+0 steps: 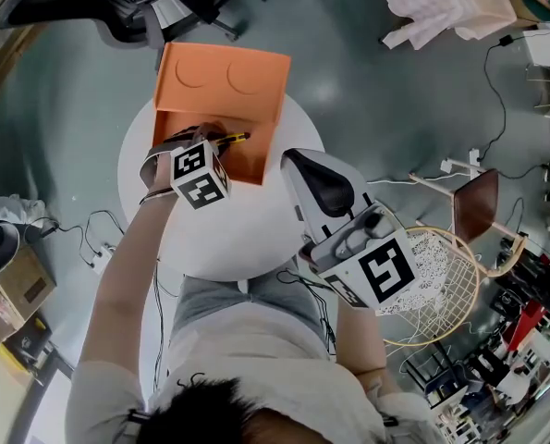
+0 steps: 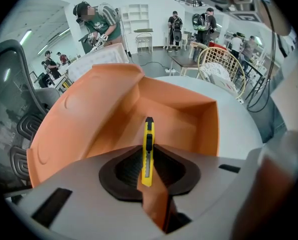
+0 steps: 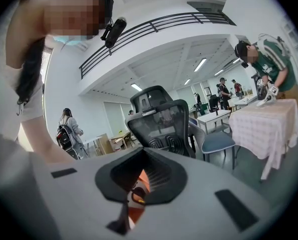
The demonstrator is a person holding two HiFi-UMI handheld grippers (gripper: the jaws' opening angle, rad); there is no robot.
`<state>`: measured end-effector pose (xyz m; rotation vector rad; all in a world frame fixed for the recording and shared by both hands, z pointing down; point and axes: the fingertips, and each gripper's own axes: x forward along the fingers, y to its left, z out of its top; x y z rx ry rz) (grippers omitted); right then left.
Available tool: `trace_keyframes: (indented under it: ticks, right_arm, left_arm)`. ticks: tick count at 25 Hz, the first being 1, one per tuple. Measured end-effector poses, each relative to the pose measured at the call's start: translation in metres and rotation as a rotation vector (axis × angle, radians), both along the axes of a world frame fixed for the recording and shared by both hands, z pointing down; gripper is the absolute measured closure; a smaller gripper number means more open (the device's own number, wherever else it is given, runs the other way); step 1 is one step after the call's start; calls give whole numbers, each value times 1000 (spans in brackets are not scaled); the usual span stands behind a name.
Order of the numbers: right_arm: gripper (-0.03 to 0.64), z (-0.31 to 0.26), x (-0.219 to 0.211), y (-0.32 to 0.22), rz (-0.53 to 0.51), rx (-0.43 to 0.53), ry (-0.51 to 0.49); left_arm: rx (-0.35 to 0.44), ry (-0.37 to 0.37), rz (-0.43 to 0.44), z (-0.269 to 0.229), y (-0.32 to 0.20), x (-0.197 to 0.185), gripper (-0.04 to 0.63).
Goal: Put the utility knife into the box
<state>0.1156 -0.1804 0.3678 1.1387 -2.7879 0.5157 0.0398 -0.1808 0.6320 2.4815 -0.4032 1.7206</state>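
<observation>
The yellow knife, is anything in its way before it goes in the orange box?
No, nothing visible. The left gripper holds the utility knife right over the open box, whose lid is folded back, and the inside looks bare below it.

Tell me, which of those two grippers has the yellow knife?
The left gripper, at the open orange box: its jaws pinch the yellow utility knife. The right gripper holds nothing between its jaws.

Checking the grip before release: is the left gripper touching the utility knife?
Touching. In the left gripper view, the left gripper has its jaws closed on the rear of the utility knife, over the orange box.
</observation>
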Motion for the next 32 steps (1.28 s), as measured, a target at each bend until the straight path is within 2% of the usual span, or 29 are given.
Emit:
trace_keyframes:
  ticks: [5, 9, 13, 17, 21, 24, 28, 32]
  right_arm:
    - [609, -1, -3, 0, -3, 1, 3]
    - [609, -4, -5, 4, -5, 5, 7]
    - [610, -10, -10, 9, -5, 16, 8]
    - [609, -17, -20, 17, -7, 35, 8]
    - [609, -27, -32, 27, -7, 53, 10]
    - [609, -33, -42, 36, -8, 64, 16]
    - [609, -43, -54, 49, -11, 89, 23]
    - [609, -56, -67, 62, -19, 121, 27]
  left_arm:
    - [28, -12, 52, -1, -1, 1, 520]
    - [33, -9, 54, -8, 1, 1, 509]
    - [46, 41, 25, -24, 1, -1, 514]
    - [79, 111, -16, -45, 2, -3, 573]
    - [106, 167, -43, -66, 6, -9, 584]
    - [114, 250, -93, -88, 11, -13, 586]
    - [133, 431, -187, -132, 20, -13, 586]
    - [189, 572, -224, -182, 32, -14, 586]
